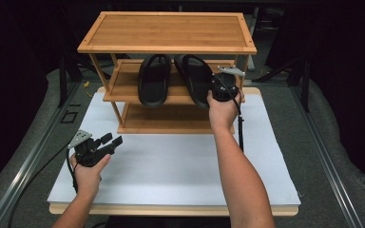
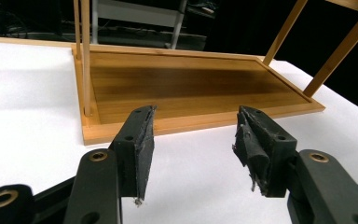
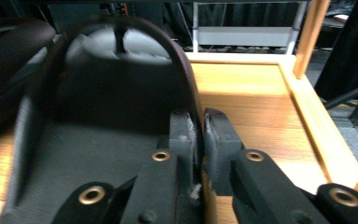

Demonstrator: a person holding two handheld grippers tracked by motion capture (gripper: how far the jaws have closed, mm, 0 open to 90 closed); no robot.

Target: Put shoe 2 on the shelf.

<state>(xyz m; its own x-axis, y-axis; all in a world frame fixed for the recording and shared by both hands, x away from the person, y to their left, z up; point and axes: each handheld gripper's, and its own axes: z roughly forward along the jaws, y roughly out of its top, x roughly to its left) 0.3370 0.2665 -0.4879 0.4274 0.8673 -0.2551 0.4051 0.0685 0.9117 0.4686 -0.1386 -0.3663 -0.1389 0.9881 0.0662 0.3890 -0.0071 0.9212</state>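
R gripper [image 1: 217,87] is clamped on the rim of the right slipper [image 1: 196,78], which lies on the rack's [image 1: 166,29] mid shelf, 3 o'clock of its mate [image 1: 154,78]. L gripper [image 1: 107,142] hangs agape, empty, at 7 o'clock. Step: seating the slipper. Next: prob. let go, back out w/o dragging it.

- Two bare forearms, no sleeves.
- Left gripper [image 1: 105,144]: black body, grey three-cornered plate on top, black cable trailing behind.
- Right gripper [image 1: 217,88] — same black build, grey plate, black cable.
- Jaws: black, brass-ringed screw holes, frayed grey pads [image 2: 145,154].
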